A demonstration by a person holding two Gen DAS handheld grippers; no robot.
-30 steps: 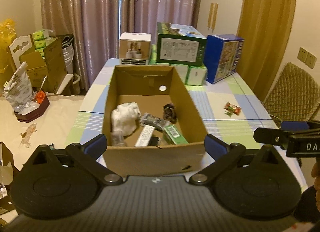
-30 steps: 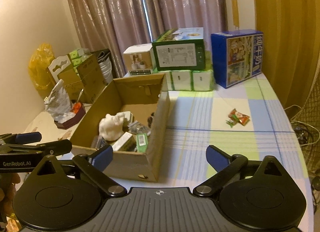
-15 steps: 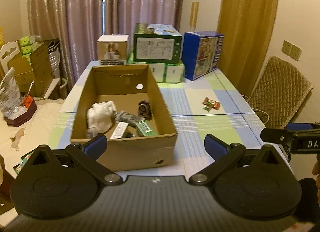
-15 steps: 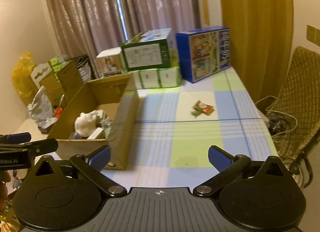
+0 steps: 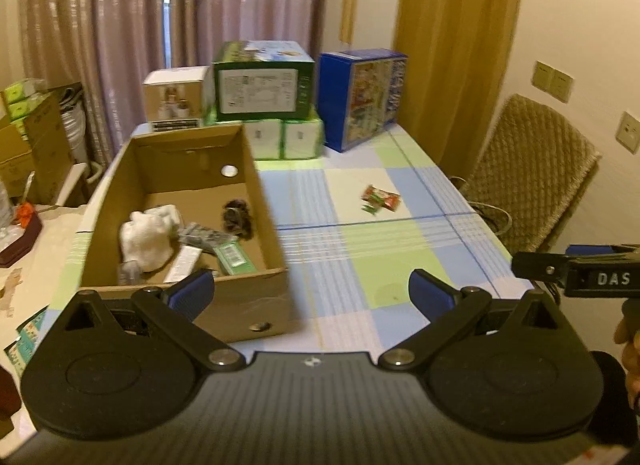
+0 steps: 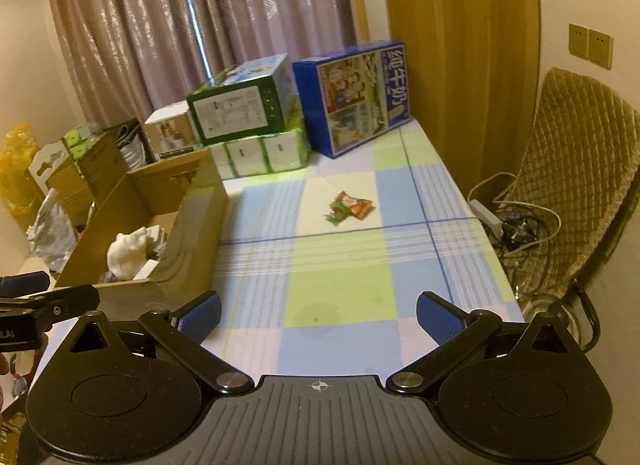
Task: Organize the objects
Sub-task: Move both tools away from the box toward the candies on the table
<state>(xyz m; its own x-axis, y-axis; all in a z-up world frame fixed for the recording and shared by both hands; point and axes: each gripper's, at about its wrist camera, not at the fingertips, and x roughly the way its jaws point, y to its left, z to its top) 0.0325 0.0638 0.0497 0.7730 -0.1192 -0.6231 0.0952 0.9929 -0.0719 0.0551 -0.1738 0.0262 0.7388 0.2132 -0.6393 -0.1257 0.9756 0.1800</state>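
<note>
Left tongs (image 5: 311,292) spread wide, empty, held above the near edge of the counter (image 5: 360,265) with its checked cloth, the left blue pad in front of the near wall of a cardboard box (image 5: 256,305). Right tongs (image 6: 319,317) likewise spread wide and empty, over the bare green and blue squares to the right of that box (image 6: 192,233).

Inside the box: a white lumpy thing (image 5: 146,239), a dark fuzzy thing (image 5: 239,219) by the right wall, a green packet (image 5: 232,257), a white flat carton (image 5: 183,263) and a grey wrapper (image 5: 200,235), all lying loose on the bottom.

Out on the cloth, well apart from the box and to its right, a small red and green snack packet (image 5: 380,199), alone on a pale square; same packet (image 6: 352,207) seen ahead of the right tongs.

At the far end of the counter, a green carton (image 5: 262,81) stacked on white packs (image 5: 288,137), a blue carton (image 5: 362,99) to their right, a small white carton (image 5: 176,93) to their left. Padded chair (image 5: 532,169) beside the counter's right edge.
</note>
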